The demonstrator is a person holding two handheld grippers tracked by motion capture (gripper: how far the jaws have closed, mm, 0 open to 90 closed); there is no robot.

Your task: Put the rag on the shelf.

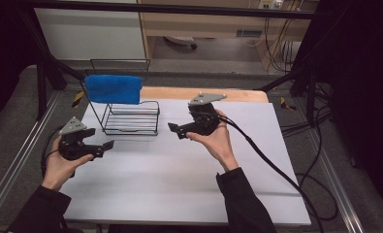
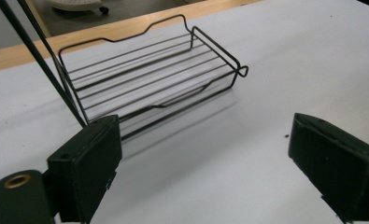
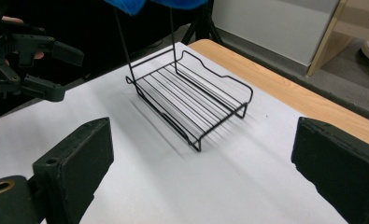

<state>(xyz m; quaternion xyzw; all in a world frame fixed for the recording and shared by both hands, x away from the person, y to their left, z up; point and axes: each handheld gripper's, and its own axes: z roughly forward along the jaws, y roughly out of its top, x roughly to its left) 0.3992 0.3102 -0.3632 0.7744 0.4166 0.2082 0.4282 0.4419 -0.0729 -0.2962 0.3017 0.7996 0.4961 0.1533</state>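
Note:
A black wire rack stands on the white table top, left of centre. A blue cloth hangs over the rack's raised back rail, with its lower edge at the top of the right gripper view. My left gripper is held low at the left, open and empty, pointing right toward the rack. My right gripper is held right of the rack, open and empty, pointing left at it. The left gripper also appears far off in the right gripper view.
A wooden edge borders the table's far side. Cables trail from the right gripper across the table's right side. Metal frame rails run along both sides. A cabinet and floor lie beyond.

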